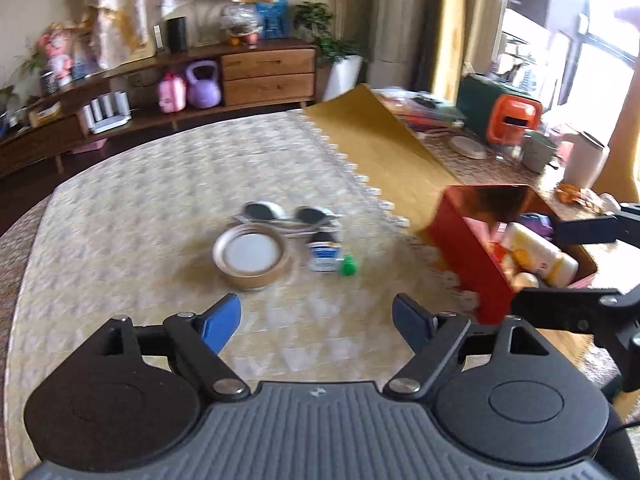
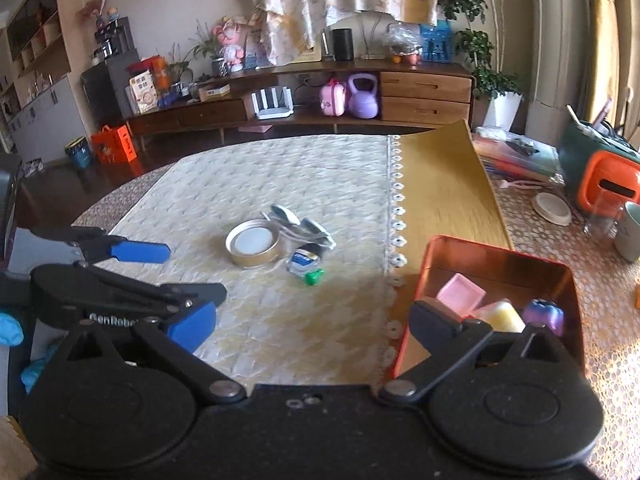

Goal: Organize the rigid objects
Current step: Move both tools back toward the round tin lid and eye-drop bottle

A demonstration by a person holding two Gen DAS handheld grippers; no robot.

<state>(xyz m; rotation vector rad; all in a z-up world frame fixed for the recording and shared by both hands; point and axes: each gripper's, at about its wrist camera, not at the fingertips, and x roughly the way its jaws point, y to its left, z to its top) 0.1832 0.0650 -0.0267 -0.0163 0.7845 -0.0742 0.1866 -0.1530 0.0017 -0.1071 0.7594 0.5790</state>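
Observation:
A gold-rimmed round lid [image 1: 251,258] [image 2: 253,246] lies on the woven table mat. Just behind it are dark-lensed goggles [image 1: 288,216] [image 2: 300,228], and to its right a small blue-and-white bottle [image 1: 323,256] [image 2: 303,260] and a green cap [image 1: 347,266] [image 2: 313,277]. A red tin box [image 1: 460,248] [image 2: 496,246] at the right holds a pink block [image 2: 460,292], a yellow block [image 2: 500,316] and a purple piece [image 2: 544,314]. My left gripper [image 1: 316,312] is open and empty, short of the lid. My right gripper [image 2: 310,316] is open and empty beside the box's near left corner.
A yellow placemat [image 2: 440,184] lies behind the box. Further right stand an orange container [image 2: 608,184], a glass [image 2: 602,214], a mug [image 2: 632,232] and a white saucer [image 2: 554,208]. A low wooden sideboard [image 2: 424,96] lines the far wall beyond the round table's edge.

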